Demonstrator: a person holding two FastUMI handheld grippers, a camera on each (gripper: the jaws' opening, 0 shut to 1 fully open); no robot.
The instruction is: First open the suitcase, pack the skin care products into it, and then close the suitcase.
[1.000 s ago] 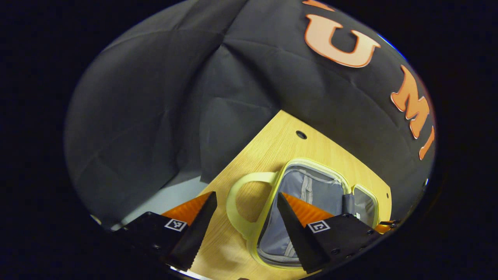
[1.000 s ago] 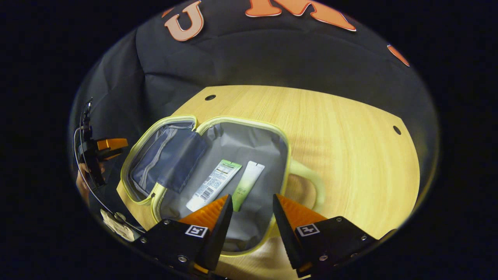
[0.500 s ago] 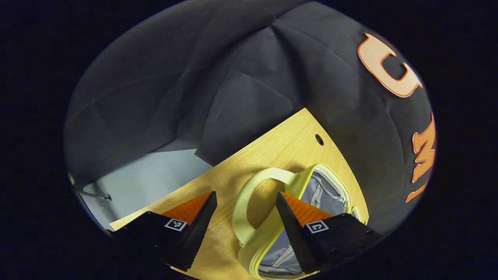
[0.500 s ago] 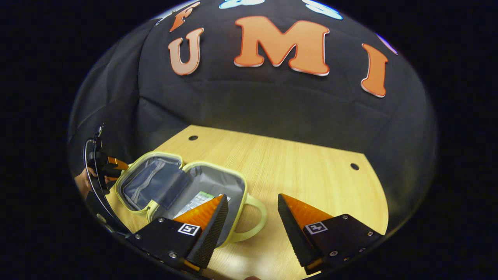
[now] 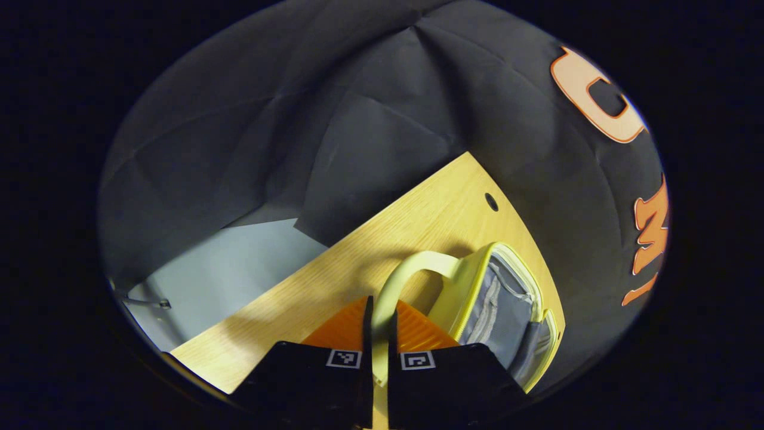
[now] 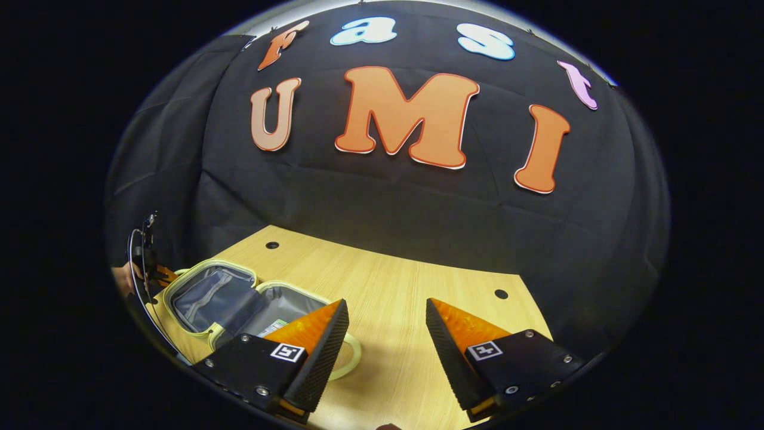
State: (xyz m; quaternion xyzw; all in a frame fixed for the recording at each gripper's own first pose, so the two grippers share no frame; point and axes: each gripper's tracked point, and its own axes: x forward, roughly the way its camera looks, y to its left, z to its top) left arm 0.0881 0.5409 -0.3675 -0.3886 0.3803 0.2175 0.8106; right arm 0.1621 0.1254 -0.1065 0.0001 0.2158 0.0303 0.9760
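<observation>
L hand-held gripper (image 5: 379,334) clamps suitcase handle (image 5: 412,272).

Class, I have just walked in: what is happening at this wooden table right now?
A person is packing a small pale-yellow suitcase with grey lining on the light wooden table. The left gripper is shut on the suitcase's looped yellow handle, apparently to swing that half closed. The right gripper is open above bare table beside the case. A white skin care tube lies inside.
</observation>
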